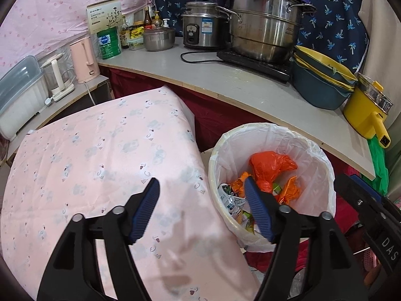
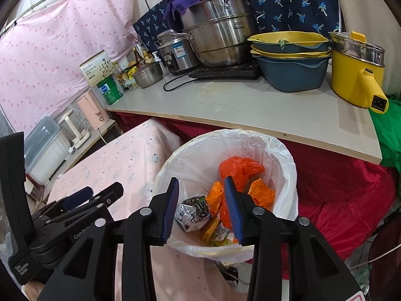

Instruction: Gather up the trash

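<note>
A round bin lined with a white bag [image 1: 323,165] [image 2: 283,165] stands beside a table under a pink cloth [image 1: 100,155] [image 2: 120,165]. Inside lie an orange plastic bag [image 1: 269,165] [image 2: 240,168], orange wrappers [image 1: 290,189] [image 2: 215,193] and a crumpled silver wrapper [image 2: 194,212] [image 1: 230,200]. My left gripper [image 1: 201,188] is open and empty, over the cloth's edge and the bin rim. My right gripper [image 2: 201,188] is open and empty, above the bin's mouth. The left gripper also shows at the left of the right wrist view [image 2: 82,198].
A grey counter [image 1: 225,77] [image 2: 250,105] behind the bin holds steel pots [image 1: 263,32], a rice cooker [image 1: 200,27], stacked blue-yellow basins [image 2: 290,60], a yellow electric pot [image 2: 356,75], tins and bottles. A pink kettle [image 1: 84,60] stands left. Red cloth [image 2: 338,190] lies right of the bin.
</note>
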Motion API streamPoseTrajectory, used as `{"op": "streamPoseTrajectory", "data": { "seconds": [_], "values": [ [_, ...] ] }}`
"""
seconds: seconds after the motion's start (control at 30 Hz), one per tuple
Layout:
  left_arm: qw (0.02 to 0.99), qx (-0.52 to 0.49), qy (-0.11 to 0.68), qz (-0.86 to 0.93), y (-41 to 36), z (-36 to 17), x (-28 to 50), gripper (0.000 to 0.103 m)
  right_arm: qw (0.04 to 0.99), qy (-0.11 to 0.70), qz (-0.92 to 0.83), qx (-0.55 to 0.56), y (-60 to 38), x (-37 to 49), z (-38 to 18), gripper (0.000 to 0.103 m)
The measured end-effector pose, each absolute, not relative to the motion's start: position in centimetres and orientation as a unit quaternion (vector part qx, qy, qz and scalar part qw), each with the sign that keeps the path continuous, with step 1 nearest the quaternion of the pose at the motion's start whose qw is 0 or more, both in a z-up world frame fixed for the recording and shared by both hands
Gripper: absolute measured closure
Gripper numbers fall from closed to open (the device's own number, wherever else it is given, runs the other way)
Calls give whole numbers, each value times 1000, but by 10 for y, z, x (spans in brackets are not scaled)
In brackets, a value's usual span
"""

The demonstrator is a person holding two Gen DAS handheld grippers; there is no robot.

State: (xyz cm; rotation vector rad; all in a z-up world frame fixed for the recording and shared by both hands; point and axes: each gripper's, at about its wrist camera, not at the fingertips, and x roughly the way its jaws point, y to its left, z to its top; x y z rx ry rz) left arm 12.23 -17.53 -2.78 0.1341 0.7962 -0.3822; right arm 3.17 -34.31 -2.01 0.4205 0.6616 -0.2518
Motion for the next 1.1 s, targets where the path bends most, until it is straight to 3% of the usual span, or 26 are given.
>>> {"op": "streamPoseTrajectory", "data": {
  "seconds": [0.33,0.77,0.83,1.1],
  "values": [
    [907,91,381,-153,-162,-36,105,20,917,347,-144,132,-319,15,-23,24],
    [908,80,389,-134,-138,-39,94,17,911,368,-142,120,-309,8,-31,16],
    [908,81,389,-133,-138,-38,93,16,912,369,-139,114,-307,8,-30,6],
    [909,80,387,-132,-132,-32,84,16,913,369,-136,105,-299,1,-27,6]
  ]
}}
